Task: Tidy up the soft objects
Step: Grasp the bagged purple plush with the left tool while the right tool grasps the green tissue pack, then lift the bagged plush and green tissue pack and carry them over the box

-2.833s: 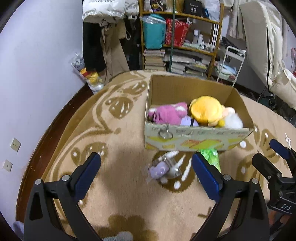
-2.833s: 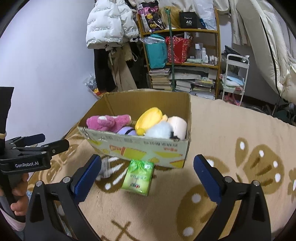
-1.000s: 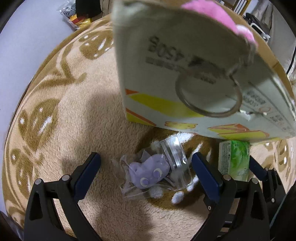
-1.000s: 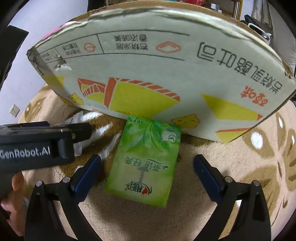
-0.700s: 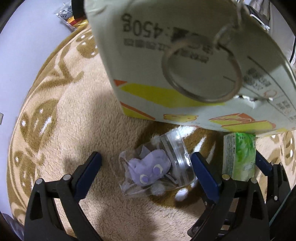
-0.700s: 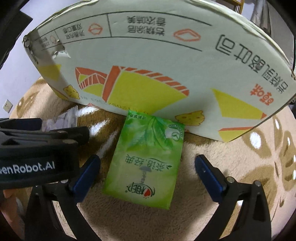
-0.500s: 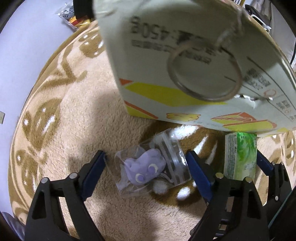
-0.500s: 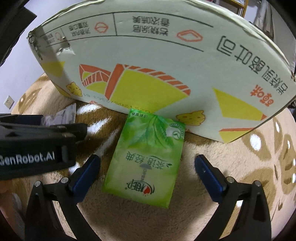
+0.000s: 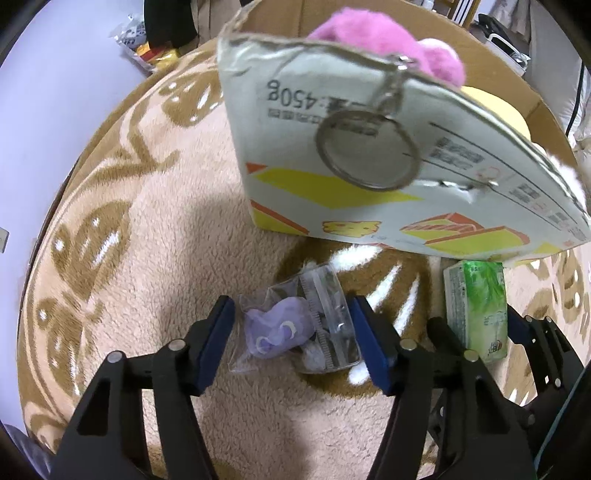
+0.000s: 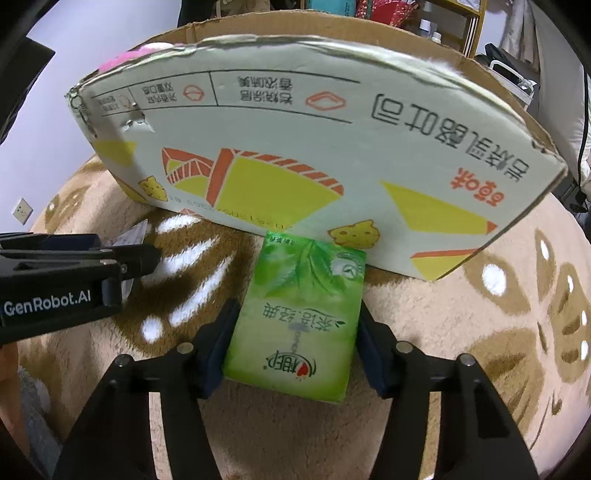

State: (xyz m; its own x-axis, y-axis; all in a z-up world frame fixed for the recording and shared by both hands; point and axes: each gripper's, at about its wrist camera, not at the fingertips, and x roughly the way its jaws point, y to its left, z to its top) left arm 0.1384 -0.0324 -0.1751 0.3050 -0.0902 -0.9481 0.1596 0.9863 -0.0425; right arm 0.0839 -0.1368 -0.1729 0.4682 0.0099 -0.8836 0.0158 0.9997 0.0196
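Right wrist view: right claw [image 10: 291, 350], just closing, pinches the green tissue pack [image 10: 295, 317]; left claw [image 9: 291, 343] narrows around the bagged purple plush [image 9: 277, 328]; both remain outside the cardboard box [image 10: 295, 147].

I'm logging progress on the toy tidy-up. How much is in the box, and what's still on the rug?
Done: a pink plush and a yellow one sit in the cardboard box. In hand: the right gripper has just closed on the green tissue pack; the left gripper has been closing around the bagged purple plush, pads at the bag's edges. Left: lifting both off the rug into the box.
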